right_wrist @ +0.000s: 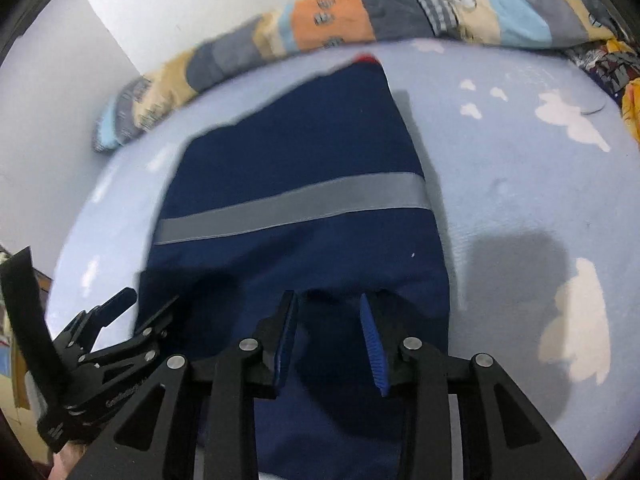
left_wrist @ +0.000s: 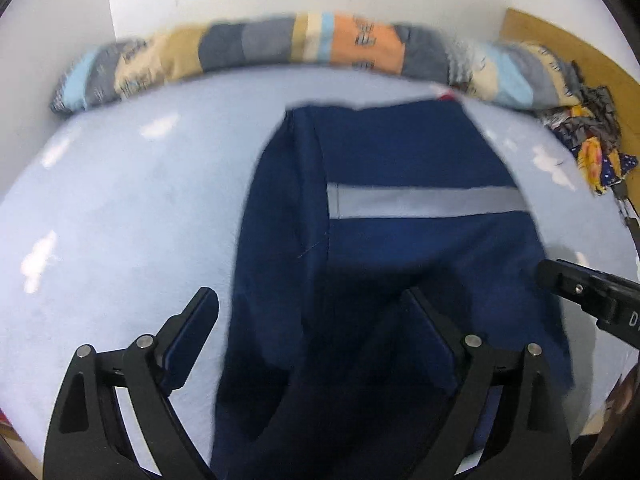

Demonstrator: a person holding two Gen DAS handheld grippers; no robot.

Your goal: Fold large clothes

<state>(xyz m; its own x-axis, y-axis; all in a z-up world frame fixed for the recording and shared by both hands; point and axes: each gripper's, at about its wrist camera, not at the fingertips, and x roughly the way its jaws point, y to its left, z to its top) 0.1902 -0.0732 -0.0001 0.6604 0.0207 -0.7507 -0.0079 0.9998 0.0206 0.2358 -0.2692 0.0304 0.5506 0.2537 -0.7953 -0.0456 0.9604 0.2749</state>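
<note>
On the light blue cloud-print bed sheet (right_wrist: 520, 184) lies a navy work garment (left_wrist: 400, 152) with a grey reflective stripe (right_wrist: 288, 210), stretching toward the patchwork quilt (left_wrist: 280, 44) by the wall. Both the left gripper (left_wrist: 312, 320) and the right gripper (right_wrist: 330, 308) hover over its near end, fingers spread apart, gripping nothing.

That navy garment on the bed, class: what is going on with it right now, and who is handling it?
A person is working with two handheld tools over a navy garment with a grey reflective stripe, spread on a light blue sheet. The left tool is wide open above the garment's near end. The right tool is also open, narrower, with the near edge of the cloth between its fingers but not clamped. A rolled patchwork blanket lies along the wall. The fold is not finished.
</note>
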